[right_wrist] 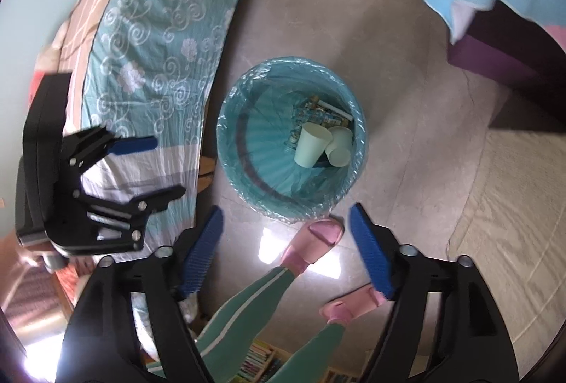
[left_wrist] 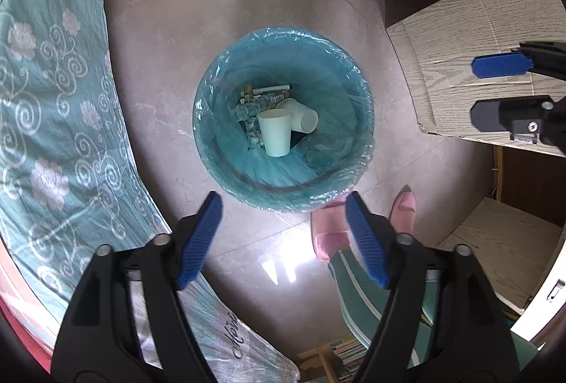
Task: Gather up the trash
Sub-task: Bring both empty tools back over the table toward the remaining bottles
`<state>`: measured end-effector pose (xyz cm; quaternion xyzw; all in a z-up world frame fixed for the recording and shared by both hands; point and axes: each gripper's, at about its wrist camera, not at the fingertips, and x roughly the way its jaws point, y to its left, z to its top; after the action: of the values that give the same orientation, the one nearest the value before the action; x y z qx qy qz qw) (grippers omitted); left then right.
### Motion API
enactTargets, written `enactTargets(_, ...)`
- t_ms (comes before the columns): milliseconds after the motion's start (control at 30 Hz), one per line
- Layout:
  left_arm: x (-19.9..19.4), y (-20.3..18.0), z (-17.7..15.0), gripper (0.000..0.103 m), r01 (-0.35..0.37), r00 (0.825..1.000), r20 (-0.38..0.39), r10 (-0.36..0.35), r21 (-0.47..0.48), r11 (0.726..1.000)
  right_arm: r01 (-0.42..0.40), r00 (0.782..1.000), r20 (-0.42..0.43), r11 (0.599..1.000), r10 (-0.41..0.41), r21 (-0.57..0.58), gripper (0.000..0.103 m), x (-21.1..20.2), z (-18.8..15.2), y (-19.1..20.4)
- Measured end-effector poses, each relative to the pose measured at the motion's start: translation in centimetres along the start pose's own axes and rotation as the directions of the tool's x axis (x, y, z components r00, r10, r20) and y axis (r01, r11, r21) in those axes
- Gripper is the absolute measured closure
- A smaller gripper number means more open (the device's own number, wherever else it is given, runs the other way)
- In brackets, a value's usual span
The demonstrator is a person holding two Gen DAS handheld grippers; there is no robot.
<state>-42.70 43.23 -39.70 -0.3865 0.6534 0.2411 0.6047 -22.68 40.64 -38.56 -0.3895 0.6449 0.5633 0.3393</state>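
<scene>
two handheld grippers hang above a bin (left_wrist: 226, 170) lined with a blue bag on the tiled floor, between a bed (left_wrist: 53, 99) and a wooden cabinet (left_wrist: 460, 39). the left gripper (left_wrist: 283, 241) and right gripper (right_wrist: 286, 252) both stand spread wide, nothing between their blue pads. the trash lies straight below and ahead of the fingers: two paper cups (left_wrist: 276, 131), one upright, one tipped against it, over what looks like a crushed plastic bottle (left_wrist: 254, 107), though glare on the liner blurs it. neither gripper is clearly nearer. the person's pink slipper (right_wrist: 315, 241) sits just beside the bin's near rim.
</scene>
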Motion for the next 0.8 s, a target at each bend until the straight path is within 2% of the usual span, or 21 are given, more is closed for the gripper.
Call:
enactTargets(67, -0.4, 0.0, -0.5, 0.005, -0.008, 1.000, -0.008, 0.008, -0.019, 1.000, 0.008, 1.000, 0.008, 0.998, -0.008, 0.069, 0.015, -0.6, -0.6, -0.3)
enactTargets(133, -1.0, -0.2, -1.2, 0.007, -0.018, 1.000, -0.020, 0.017, -0.048, 0.999, 0.000, 1.000, 0.007, 0.990, -0.001, 0.143, 0.014, -1.3, -1.4, -0.7)
enactTargets(200, -1.9, -0.3, -1.7, 0.007, 0.000, 1.000, -0.018, -0.002, -0.064, 0.998, -0.055, 0.998, 0.025, 0.978, 0.051, 0.200, 0.014, -2.6, -2.4, -0.9)
enactTargets(433, -6.6, -2.5, -3.6, 0.007, -0.011, 1.000, 0.019, 0.012, -0.053, 0.999, -0.147, 0.984, 0.122, 0.976, 0.129, 0.161, 0.014, -9.4, -5.9, 1.5)
enactTargets(533, -9.6, -4.0, -4.1, 0.007, -0.004, 0.999, 0.049, 0.005, -0.023, 1.000, -0.203, 0.966, 0.187, 0.974, 0.181, 0.105, 0.013, -14.3, -8.3, 3.2)
enactTargets(633, -13.2, -6.2, -4.4, 0.007, -0.009, 0.996, 0.090, 0.006, 0.026, 1.000, -0.224, 0.945, 0.251, 0.974, 0.207, 0.041, 0.013, -19.4, -11.0, 4.3)
enactTargets(733, -17.0, -9.1, -4.4, 0.007, 0.064, 0.991, 0.111, -0.075, 0.103, 0.993, -0.202, 0.920, 0.338, 0.979, 0.199, -0.027, 0.013, -25.2, -14.5, 5.0)
enactTargets(800, -19.8, -11.7, -4.2, 0.007, 0.052, 0.986, 0.150, -0.079, 0.174, 0.983, -0.187, 0.890, 0.418, 0.982, 0.185, -0.039, 0.013, -29.3, -17.3, 4.4)
